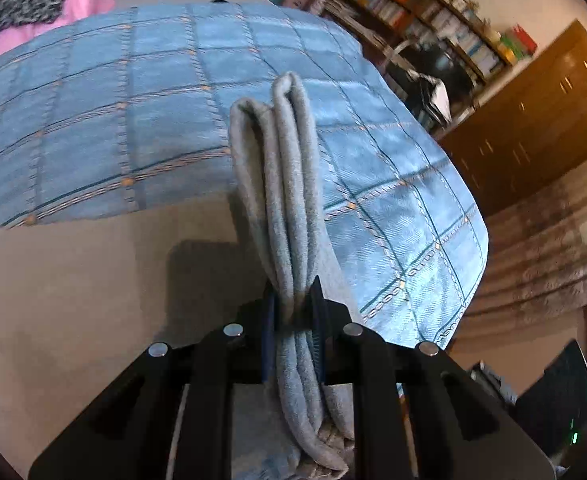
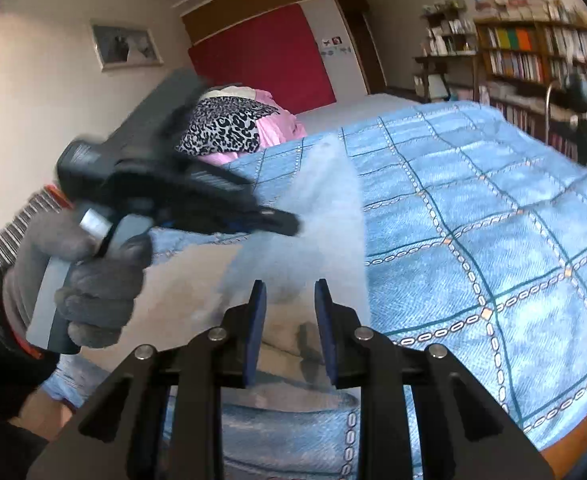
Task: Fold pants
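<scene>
The pants (image 1: 281, 160) are pale grey-blue fleece, folded into several long layers. In the left wrist view my left gripper (image 1: 293, 296) is shut on the bunched layers, which stand up past the pads and trail down under it. In the right wrist view the pants (image 2: 317, 220) hang as a blurred pale sheet from my left gripper (image 2: 285, 224), held by a grey-gloved hand (image 2: 93, 272). Lower down, my right gripper (image 2: 289, 300) has its pads narrowly apart with the same fabric filling the gap. It looks shut on the cloth, though the picture is blurred there.
Beneath both grippers is a bed with a blue checked blanket (image 2: 493, 220) and a beige sheet (image 1: 73, 300). A leopard-print cloth (image 2: 229, 124) lies on pink bedding at the head. Bookshelves (image 2: 533, 52) and a brown wardrobe (image 1: 533, 120) stand beyond the bed.
</scene>
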Motion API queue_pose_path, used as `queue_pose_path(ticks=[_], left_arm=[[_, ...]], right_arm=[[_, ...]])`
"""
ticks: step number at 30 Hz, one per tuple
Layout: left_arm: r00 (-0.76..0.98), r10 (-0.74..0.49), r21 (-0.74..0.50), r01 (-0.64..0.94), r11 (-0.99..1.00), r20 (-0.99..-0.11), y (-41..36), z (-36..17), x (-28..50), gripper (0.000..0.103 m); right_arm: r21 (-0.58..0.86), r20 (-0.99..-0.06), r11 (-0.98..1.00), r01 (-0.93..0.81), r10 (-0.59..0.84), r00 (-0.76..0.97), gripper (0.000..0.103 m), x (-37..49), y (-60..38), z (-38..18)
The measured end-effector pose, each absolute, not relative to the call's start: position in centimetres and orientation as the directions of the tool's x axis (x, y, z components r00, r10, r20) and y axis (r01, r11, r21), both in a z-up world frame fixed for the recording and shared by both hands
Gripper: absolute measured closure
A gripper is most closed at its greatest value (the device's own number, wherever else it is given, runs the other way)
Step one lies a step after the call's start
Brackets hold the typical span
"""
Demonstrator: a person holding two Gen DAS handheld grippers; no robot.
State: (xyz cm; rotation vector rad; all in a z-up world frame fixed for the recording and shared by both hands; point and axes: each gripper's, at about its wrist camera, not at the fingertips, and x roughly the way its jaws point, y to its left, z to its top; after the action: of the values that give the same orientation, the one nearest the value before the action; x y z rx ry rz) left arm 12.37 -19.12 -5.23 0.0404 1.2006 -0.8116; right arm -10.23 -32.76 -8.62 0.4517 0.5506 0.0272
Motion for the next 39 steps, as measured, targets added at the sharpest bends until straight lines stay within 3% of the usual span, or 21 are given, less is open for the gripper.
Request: queue_pose_path(ticks=[12, 25, 34, 39], left_arm=[[0.196, -0.479, -0.377, 0.398, 0.837, -0.856, -5.1, -7.8, 12.2, 0.087], [0.185, -0.482, -0.406, 0.336, 0.85, -0.857, -1.9, -12.9, 13.1, 0.087], [0.267, -0.415, -0.313, 0.353, 0.882, -0.87, -2.4, -13.8, 12.2, 0.074], [0.356, -0.337, -0.177, 0.413, 0.893, -0.871, -3.3, -12.1, 11.2, 0.071]], right_arm=[[0.388, -0.58, 0.921, 0.017, 0.23, 0.781, 0.078, -5.5, -28.9, -11.1], [0.315, -0.698, 0.948, -0.039, 0.259, 0.667, 0.078, -2.5, -23.3, -15.0], [0.306, -0.718, 0.951, -0.038, 0.257, 0.647, 0.077, -2.3, -23.1, -15.5], [0.323, -0.686, 0.945, -0.048, 0.269, 0.676, 0.077, -1.4, -24.0, -12.8]])
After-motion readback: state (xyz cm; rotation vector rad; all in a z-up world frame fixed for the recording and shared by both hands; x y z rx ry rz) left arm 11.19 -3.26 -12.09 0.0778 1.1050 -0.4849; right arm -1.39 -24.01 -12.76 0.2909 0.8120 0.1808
